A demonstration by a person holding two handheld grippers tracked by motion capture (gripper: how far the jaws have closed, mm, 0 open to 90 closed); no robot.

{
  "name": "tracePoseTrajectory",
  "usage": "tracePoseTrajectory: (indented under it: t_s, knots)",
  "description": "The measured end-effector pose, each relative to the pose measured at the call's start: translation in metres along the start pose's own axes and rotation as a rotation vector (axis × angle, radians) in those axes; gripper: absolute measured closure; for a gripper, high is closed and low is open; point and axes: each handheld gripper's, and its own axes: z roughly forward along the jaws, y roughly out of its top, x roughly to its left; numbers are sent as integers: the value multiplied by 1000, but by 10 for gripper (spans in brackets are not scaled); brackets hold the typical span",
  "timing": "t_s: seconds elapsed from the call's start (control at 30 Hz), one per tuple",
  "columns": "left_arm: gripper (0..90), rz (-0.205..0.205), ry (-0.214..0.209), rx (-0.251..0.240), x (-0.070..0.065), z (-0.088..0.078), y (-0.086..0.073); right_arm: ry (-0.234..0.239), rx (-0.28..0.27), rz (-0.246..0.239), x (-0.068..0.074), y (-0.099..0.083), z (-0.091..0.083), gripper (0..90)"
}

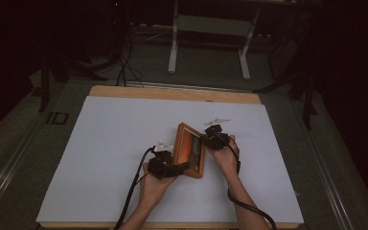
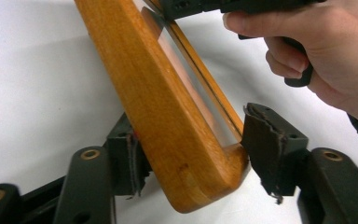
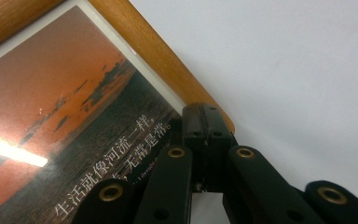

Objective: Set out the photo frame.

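Holding a wooden picture frame point(image 1: 190, 150) over the middle of the white sheet point(image 1: 105, 158) that covers the worktop, the person is working it with both tools. The left hand-held gripper point(image 2: 191, 154) is straddling the frame's near rounded corner, its jaws spread, one worn pad point(image 2: 266, 140) touching the corner's edge and the other just beside the opposite face, so nothing is clamped yet. The right hand-held gripper point(image 3: 204, 135) is pinching the frame's far edge, jaws pressed together beside the sunset print point(image 3: 65, 116). Judging from this, the left jaws should be closing squarely on wood, not glass, while the right is keeping the frame steady.
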Motion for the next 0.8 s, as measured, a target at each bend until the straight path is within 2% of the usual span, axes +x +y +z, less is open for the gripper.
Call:
tracePoseTrajectory:
  t_s: [0.43,0.53,0.63,0.8]
  knots:
    - [498,-64,-25,15,3,2,4,7,-10,10,-2,-1,0,900]
    - [515,-62,-29,7,1,3,5,9,-10,7,-2,-2,0,900]
    - [523,-34,-2,7,-7,3,8,14,-10,7,-5,-2,-1,900]
    - [552,-52,-12,-2,-9,4,8,16,-18,13,-9,-5,-5,900]
